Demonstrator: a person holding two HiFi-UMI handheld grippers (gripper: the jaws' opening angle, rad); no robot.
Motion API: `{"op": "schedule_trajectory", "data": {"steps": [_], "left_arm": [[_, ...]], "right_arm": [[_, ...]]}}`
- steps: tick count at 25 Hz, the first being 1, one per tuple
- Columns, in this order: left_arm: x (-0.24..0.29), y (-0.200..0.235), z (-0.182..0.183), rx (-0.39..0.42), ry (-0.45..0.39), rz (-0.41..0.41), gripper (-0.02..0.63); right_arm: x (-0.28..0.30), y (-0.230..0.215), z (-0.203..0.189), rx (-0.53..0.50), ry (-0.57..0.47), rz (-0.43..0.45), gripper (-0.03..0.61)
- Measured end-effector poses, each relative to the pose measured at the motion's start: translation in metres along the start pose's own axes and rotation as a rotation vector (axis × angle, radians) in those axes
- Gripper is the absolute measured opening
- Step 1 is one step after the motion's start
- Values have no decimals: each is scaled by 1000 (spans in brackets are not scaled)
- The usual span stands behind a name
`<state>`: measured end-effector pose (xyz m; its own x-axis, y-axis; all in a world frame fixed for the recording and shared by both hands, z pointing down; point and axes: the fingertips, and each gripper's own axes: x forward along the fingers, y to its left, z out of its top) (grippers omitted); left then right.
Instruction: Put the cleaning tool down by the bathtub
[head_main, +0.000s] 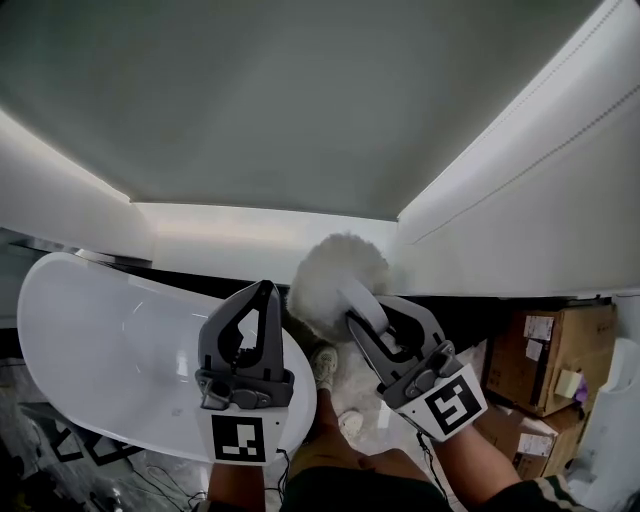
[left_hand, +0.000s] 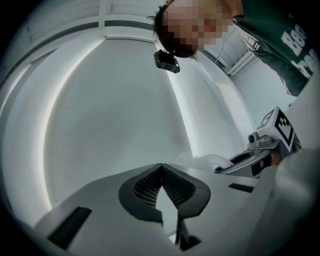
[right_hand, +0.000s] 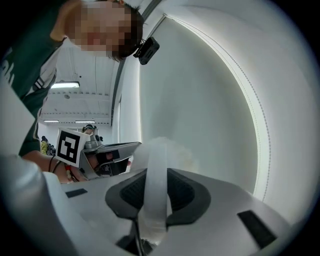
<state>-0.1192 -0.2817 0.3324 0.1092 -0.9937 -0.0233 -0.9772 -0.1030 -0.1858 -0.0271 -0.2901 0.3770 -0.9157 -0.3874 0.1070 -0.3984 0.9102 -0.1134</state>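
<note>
The right gripper (right_hand: 156, 186) has its grey jaws closed on the translucent white plastic handle (right_hand: 156, 155) of a cleaning tool, whose pale fluffy head (right_hand: 176, 152), blurred, seems to lie just beyond, while the left gripper (right_hand: 129, 152) with its black-and-white marker cube (right_hand: 70, 146) sits nearby at left.

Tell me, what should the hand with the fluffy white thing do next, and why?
Probably lower the right gripper down beside the bathtub before letting go: its jaws are clamped on the white handle of the fluffy cleaning tool, which appears to hang in the air.
</note>
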Motion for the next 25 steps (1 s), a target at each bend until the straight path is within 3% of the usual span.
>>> {"op": "schedule_trajectory", "data": {"steps": [7, 12, 18, 25], "left_arm": [[15, 38, -56, -28, 62, 77, 6], [17, 48, -83, -55, 78, 84, 6], [17, 66, -114, -155, 74, 116, 6], [15, 74, -168, -130, 139, 145, 6]], "right_arm": [[57, -9, -32, -12, 51, 59, 94], [77, -8, -59, 3, 88, 73, 94], [100, -11, -84, 9, 111, 81, 94], [120, -15, -112, 11, 136, 76, 92]]}}
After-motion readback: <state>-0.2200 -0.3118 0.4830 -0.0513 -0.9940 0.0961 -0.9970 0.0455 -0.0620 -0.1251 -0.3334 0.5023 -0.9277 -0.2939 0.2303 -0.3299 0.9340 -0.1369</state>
